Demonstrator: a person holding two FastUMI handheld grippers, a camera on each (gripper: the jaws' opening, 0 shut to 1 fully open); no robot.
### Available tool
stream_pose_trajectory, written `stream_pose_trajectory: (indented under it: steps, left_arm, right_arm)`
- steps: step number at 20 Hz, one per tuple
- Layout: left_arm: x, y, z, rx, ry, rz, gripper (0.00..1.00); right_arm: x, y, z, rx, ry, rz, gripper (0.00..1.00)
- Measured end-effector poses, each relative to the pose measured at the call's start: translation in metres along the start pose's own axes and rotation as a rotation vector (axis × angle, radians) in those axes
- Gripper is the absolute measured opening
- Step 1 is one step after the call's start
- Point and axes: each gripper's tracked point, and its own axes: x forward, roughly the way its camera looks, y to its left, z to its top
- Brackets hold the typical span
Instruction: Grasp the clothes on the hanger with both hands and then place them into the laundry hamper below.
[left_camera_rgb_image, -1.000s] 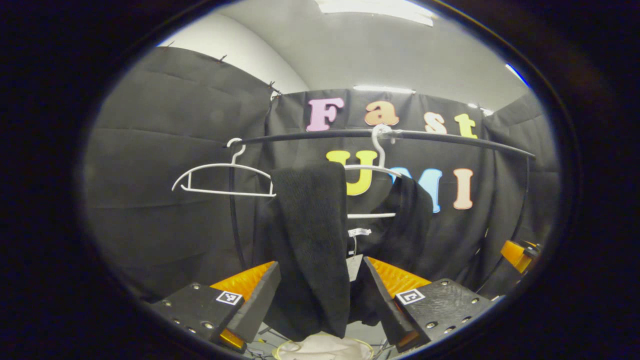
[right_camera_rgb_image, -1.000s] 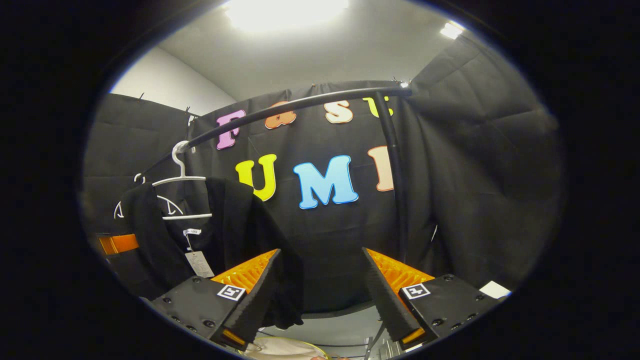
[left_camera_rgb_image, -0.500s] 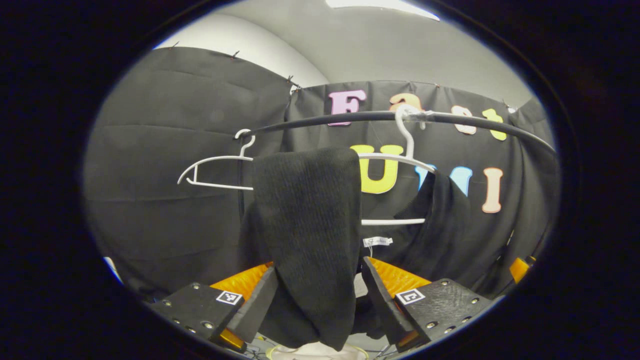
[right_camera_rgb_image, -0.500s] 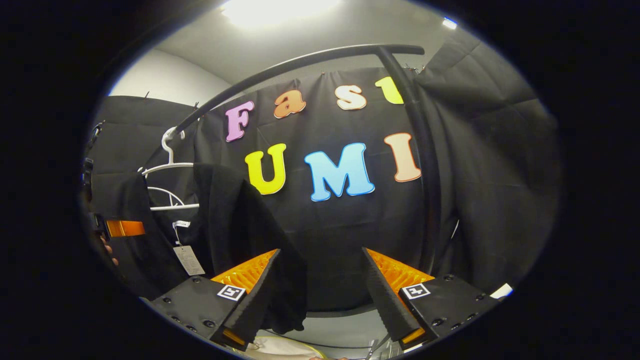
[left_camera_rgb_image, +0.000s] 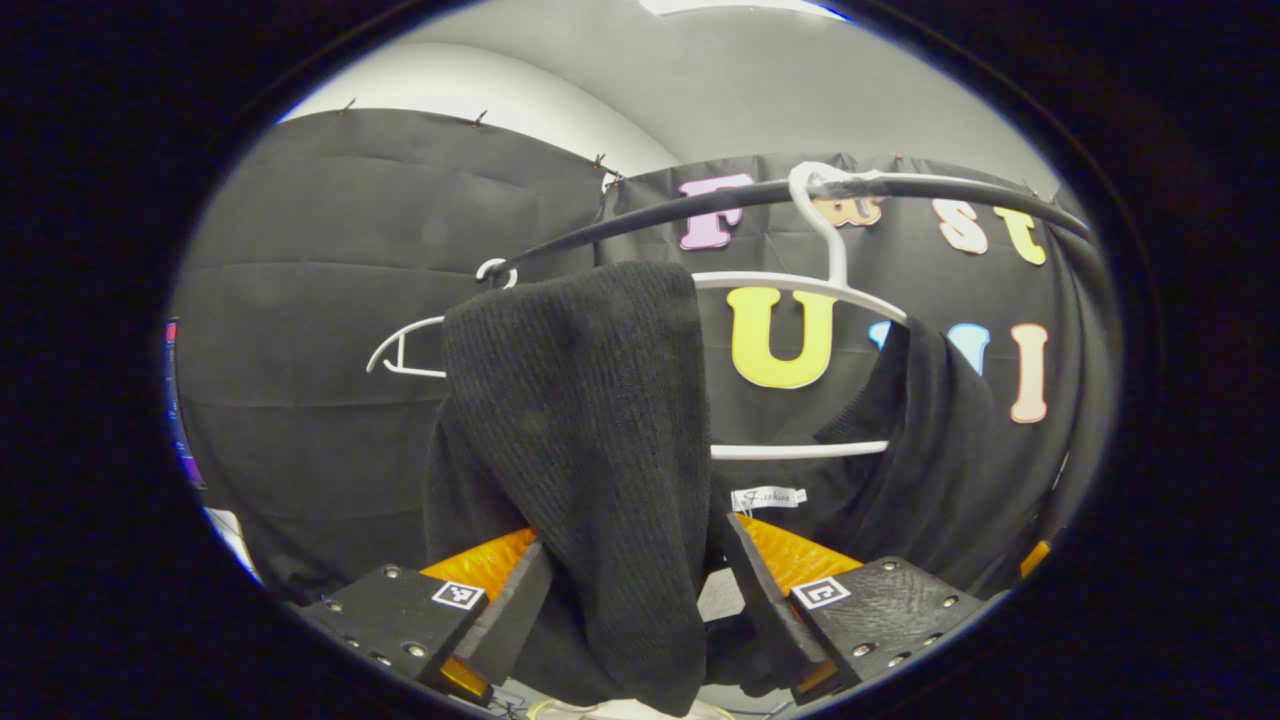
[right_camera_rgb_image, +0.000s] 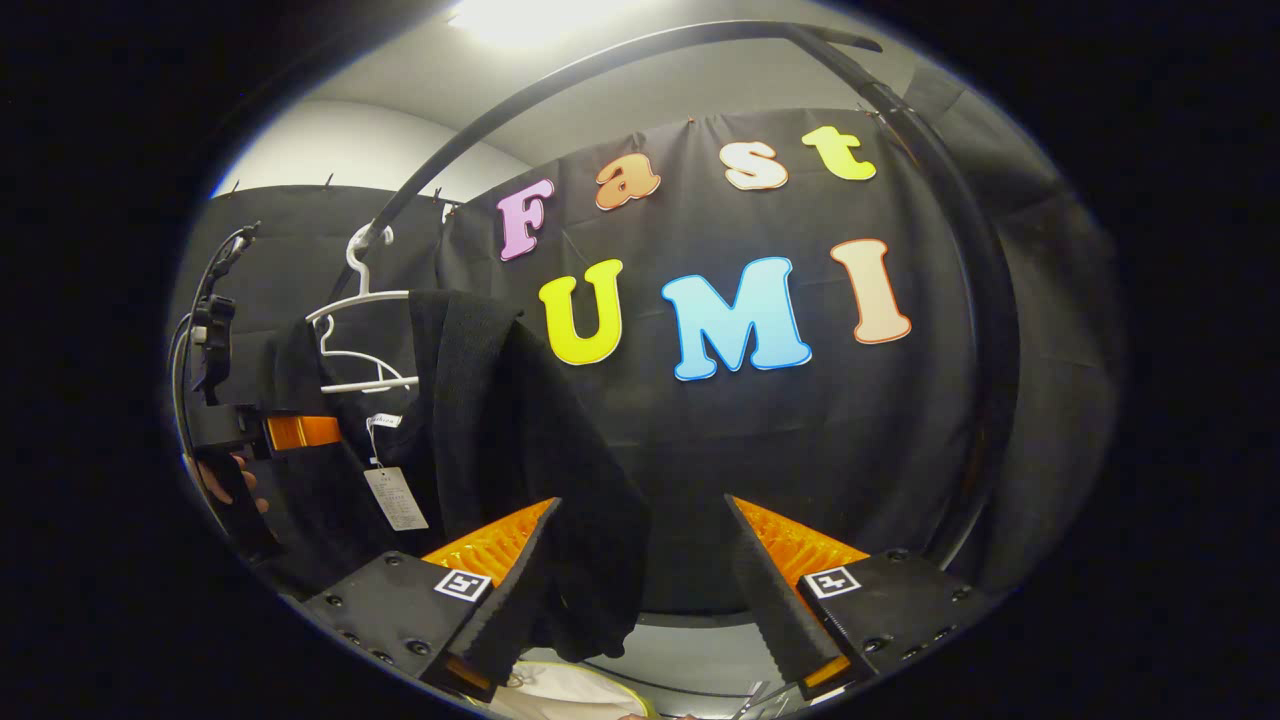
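A black knit garment (left_camera_rgb_image: 590, 430) hangs over a white hanger (left_camera_rgb_image: 800, 290) on the black rail (left_camera_rgb_image: 690, 205). In the left gripper view its near shoulder drapes down between the fingers of my left gripper (left_camera_rgb_image: 632, 620), which stands open around the cloth. In the right gripper view the same garment (right_camera_rgb_image: 500, 430) hangs at the left, its edge lying just inside the left finger of my open right gripper (right_camera_rgb_image: 640, 600). The left gripper (right_camera_rgb_image: 270, 435) shows at that view's far left with a hand on it. A pale hamper rim (right_camera_rgb_image: 560, 695) peeks below.
A second, bare white hanger (left_camera_rgb_image: 410, 350) hangs on the rail behind the garment. A paper tag (right_camera_rgb_image: 395, 497) dangles from the collar. The rack's upright post (right_camera_rgb_image: 985, 330) curves down at the right of the right gripper view.
Both grippers have moved forward and closer to the garment. The cloth now lies deeper between the left gripper's fingers, and the garment's edge has come inside the right gripper's left finger.
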Motion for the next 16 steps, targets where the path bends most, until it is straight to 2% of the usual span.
stream_pose_trajectory:
  steps: [2, 3, 5, 6, 7, 9, 10, 11, 14, 16]
  left_arm:
    - [0.008, 0.0, 0.003, 0.01, -0.008, 0.014, 0.92]
    - [0.01, 0.003, 0.004, 0.025, -0.009, 0.026, 0.83]
    - [0.011, 0.0, 0.001, 0.058, 0.002, 0.005, 0.65]
    - [0.007, 0.006, 0.003, 0.075, -0.002, 0.036, 0.65]
    - [0.007, 0.01, 0.003, 0.074, 0.003, 0.036, 0.52]
    - [0.0, -0.004, 0.004, 0.071, 0.01, -0.048, 0.27]
    - [-0.002, -0.001, 0.007, 0.092, 0.001, -0.051, 0.14]
    - [-0.004, -0.003, 0.003, 0.099, 0.006, -0.089, 0.01]
    - [-0.016, -0.01, 0.009, 0.093, 0.013, -0.186, 0.02]
    - [-0.027, -0.014, 0.014, 0.012, 0.026, -0.264, 0.01]
  right_arm:
    - [0.004, -0.001, -0.003, -0.006, 0.012, 0.011, 0.98]
    - [0.006, 0.0, -0.004, -0.007, 0.017, 0.016, 0.98]
    - [0.008, 0.002, -0.009, -0.003, 0.031, 0.031, 0.98]
    - [0.009, 0.005, -0.012, 0.002, 0.044, 0.042, 0.98]
    - [0.01, 0.008, -0.017, 0.006, 0.06, 0.053, 0.98]
    - [0.014, 0.015, -0.022, 0.011, 0.079, 0.076, 0.98]
    - [0.016, 0.021, -0.023, 0.017, 0.082, 0.096, 0.98]
    - [0.019, 0.032, -0.023, 0.03, 0.083, 0.124, 0.98]
    - [0.024, 0.059, -0.02, 0.038, 0.085, 0.18, 0.98]
    - [0.025, 0.075, -0.013, 0.026, 0.067, 0.194, 0.98]
